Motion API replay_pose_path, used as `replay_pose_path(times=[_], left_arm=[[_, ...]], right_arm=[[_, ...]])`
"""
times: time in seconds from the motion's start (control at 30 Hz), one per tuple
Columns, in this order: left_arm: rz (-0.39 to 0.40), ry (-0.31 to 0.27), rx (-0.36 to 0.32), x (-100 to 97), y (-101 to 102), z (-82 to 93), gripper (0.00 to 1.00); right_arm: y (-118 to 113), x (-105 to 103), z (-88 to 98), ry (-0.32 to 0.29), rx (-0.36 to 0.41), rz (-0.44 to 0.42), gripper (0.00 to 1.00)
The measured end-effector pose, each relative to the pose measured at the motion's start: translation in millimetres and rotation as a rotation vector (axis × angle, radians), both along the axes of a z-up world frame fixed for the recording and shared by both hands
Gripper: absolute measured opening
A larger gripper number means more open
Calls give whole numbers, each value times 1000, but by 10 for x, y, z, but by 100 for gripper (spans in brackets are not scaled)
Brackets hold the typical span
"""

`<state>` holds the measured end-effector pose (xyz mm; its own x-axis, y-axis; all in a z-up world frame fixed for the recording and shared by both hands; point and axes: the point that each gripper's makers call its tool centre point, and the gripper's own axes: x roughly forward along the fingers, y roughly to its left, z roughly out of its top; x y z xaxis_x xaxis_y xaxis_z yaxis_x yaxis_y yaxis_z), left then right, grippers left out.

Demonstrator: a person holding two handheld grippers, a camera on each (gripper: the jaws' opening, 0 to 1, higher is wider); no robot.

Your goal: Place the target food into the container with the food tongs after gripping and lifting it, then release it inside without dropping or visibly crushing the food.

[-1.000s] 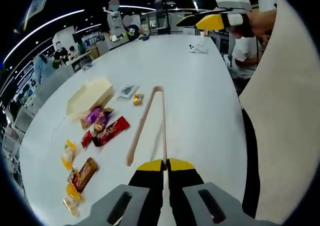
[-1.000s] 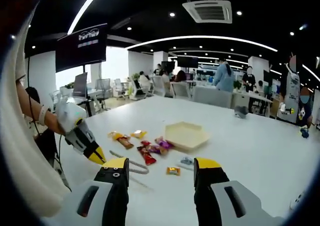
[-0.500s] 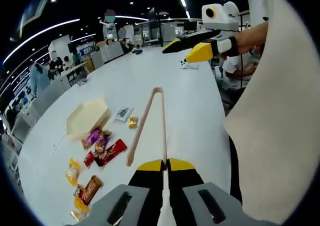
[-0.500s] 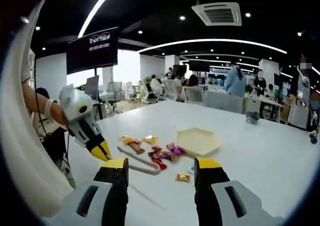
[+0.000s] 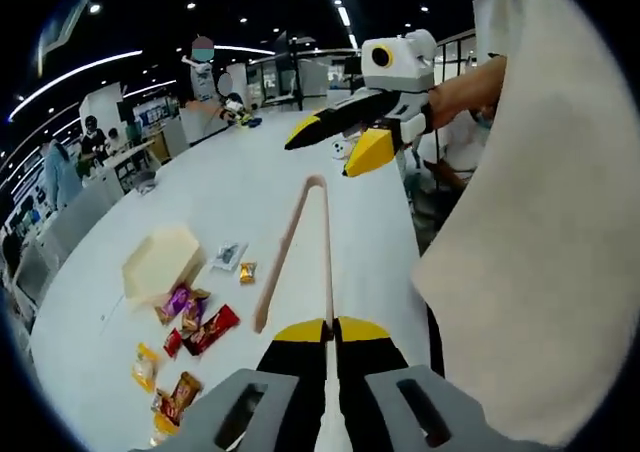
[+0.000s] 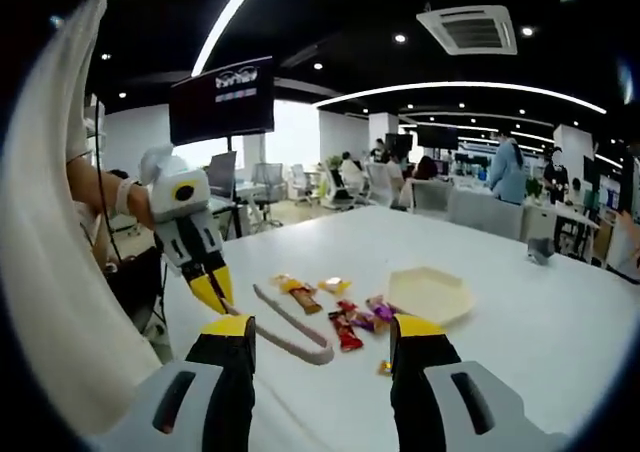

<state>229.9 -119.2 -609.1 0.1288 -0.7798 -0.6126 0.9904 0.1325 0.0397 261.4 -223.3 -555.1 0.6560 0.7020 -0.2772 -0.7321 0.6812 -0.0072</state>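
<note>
1. Left tool (image 5: 330,329): tips pressed together on one arm of the food tongs (image 5: 296,250), at the open end. Tongs raised off the tabletop (image 5: 250,172), jutting straight ahead along the tool's line, hinged end farthest out.
2. Right tool (image 6: 322,334): tips spread apart, nothing between them. Seen from the left gripper view it hangs in the air beyond the hinged end.
3. Wrapped snacks (image 5: 198,322) lie on the tabletop below and to the left of the tongs' axis, beside the hexagonal container (image 5: 160,262).
4. Judgement: the free arm of the tongs is nearer the right tool, which must take it before gripping.
</note>
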Motion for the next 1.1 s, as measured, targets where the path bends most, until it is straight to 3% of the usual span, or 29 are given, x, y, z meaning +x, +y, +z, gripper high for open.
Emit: replay_pose_path(times=[0.4, 0.63, 0.73, 0.83, 1.1], left_arm=[[-83, 2, 5, -124, -7, 173, 0], [-92, 20, -68, -145, -57, 419, 0], [-92, 22, -112, -158, -81, 564, 0], [-89, 29, -162, -174, -101, 704, 0], [-100, 45, -237, -251, -178, 906, 0]], right_arm=[[337, -217, -1, -18, -116, 254, 55], [445, -264, 83, -39, -138, 331, 55], [460, -236, 189, -40, -95, 329, 55], [476, -195, 363, -3, 34, 301, 55], [511, -212, 531, 24, 134, 310, 54]])
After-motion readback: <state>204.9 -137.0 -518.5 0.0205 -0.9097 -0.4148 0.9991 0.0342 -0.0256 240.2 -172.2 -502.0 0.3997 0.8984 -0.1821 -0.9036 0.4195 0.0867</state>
